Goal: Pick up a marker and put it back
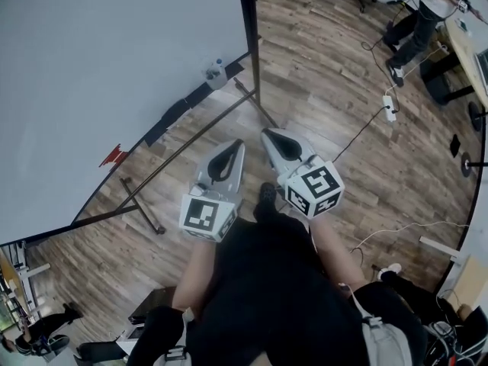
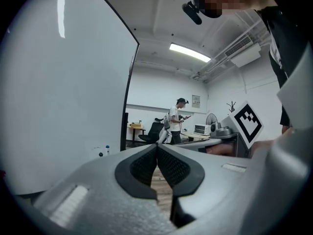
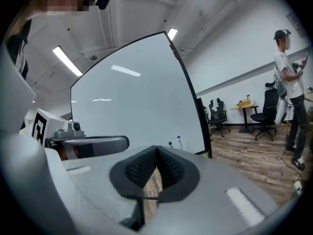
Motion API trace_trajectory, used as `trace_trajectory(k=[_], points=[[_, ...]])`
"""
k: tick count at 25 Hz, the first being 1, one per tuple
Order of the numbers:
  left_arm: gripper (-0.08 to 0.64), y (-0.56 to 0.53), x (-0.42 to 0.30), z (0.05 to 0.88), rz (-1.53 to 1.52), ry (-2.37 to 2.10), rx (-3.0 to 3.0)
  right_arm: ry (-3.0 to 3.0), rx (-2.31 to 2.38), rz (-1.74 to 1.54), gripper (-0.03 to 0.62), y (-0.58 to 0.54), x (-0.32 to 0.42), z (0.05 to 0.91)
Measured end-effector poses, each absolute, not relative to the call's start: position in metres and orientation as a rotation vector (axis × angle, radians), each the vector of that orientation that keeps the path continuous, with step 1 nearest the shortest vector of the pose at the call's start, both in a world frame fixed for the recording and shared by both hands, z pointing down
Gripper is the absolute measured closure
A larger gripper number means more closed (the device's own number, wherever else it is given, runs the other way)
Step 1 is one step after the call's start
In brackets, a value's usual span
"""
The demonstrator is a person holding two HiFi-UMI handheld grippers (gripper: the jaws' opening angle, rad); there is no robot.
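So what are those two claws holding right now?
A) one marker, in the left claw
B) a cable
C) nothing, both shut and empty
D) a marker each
C: the left gripper and right gripper each show jaws pressed together with nothing between them.

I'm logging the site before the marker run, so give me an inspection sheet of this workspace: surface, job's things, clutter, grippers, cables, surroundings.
Surface: blank whiteboard on a stand, over a wooden floor.
Job's things: small objects on the ledge, too small to confirm a marker.
Clutter: red item at the board's lower edge.
Grippers: left gripper shut, empty; right gripper shut, empty.
Cables: power strip with its cable across the floor.
Surroundings: a person standing; office chairs.
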State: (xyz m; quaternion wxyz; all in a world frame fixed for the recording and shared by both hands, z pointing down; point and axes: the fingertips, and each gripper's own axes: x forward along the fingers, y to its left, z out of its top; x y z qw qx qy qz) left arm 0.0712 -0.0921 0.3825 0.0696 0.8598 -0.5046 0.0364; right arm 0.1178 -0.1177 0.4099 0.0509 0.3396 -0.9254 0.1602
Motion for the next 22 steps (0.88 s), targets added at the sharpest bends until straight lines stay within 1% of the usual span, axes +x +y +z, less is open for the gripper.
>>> trace_trajectory(k=[10, 22], points=[[0.549, -0.123, 0.004, 0.398, 0.088, -1.533, 2.539, -2.756, 1.058, 0.511, 0.591, -0.156, 0.063, 0.427], [0.549, -0.189, -0.044, 0.384, 0.036, -1.392, 2.651, -2.685, 1.222, 0.496, 0.591, -0.212, 0.015, 0.418]])
